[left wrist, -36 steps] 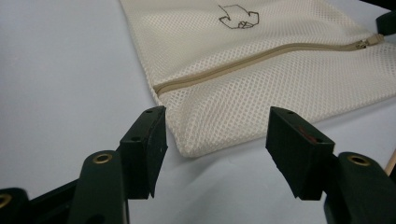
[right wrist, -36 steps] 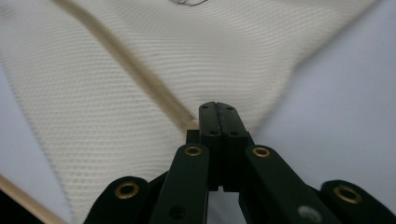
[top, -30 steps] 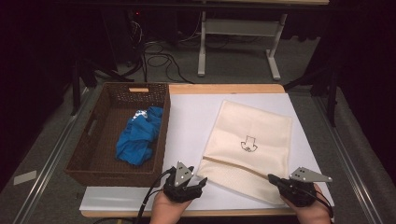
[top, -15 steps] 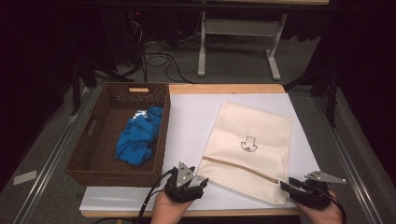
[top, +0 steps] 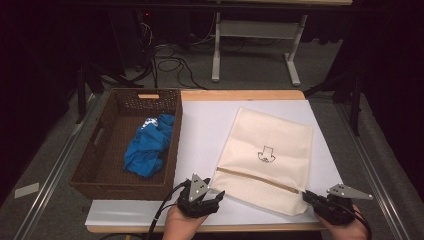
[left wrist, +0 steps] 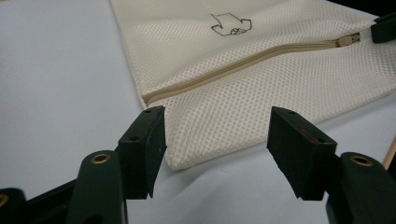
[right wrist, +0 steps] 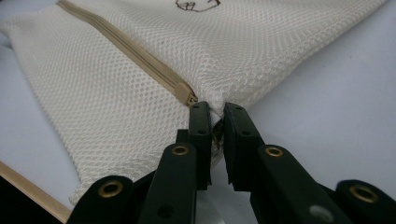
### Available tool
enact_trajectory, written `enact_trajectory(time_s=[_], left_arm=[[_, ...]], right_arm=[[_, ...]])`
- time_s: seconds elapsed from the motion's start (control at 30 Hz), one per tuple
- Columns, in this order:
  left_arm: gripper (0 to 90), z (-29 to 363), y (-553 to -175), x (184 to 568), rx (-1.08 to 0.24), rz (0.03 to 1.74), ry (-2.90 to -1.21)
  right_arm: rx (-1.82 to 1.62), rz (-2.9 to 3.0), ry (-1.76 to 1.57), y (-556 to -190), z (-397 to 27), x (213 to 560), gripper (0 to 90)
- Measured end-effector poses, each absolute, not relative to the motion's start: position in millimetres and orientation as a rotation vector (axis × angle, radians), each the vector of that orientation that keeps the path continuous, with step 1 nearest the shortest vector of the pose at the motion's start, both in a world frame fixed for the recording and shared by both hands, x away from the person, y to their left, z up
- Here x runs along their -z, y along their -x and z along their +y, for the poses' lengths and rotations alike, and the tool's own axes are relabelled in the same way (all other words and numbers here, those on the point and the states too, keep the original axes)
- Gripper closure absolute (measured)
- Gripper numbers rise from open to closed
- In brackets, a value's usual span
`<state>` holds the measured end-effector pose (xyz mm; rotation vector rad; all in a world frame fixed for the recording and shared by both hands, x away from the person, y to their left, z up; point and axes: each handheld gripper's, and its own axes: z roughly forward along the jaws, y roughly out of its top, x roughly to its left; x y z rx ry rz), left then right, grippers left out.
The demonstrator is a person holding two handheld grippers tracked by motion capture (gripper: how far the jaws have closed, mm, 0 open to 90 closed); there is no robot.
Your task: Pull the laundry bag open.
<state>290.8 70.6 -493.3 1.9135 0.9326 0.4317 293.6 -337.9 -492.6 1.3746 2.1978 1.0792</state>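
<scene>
Right tool (top: 309, 196) now on bag (top: 270, 150)

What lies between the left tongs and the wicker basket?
Bare white table sheet lies there, high view: left tongs sit open at the mesh bag corner, basket apart.

The zipper pull (right wrist: 215, 133) sits hidden between the right tool (right wrist: 215, 112) tips — mesh bag (right wrist: 140, 84) cropped at top.

Open white sheet (top: 205, 130) between basket (top: 172, 150) and bag (top: 270, 150), passable from near edge to far; narrower bare strip right of bag; basket's tall wall blocks left side; cloth (top: 147, 147) takes up room inside
</scene>
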Motion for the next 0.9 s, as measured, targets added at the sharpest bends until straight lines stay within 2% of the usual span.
enact_trajectory(time_s=[0.57, 0.9], left_arm=[[35.9, 64, -292, 494, -0.38, 0.948, -1.834], [39.1, 15, -295, 486, -0.314, 0.839, -1.89]], right_arm=[[-1.222, 2.098, -1.26, -289, -333, 475, 83.6], [-1.232, 2.117, -1.228, -287, -331, 474, 83.6]])
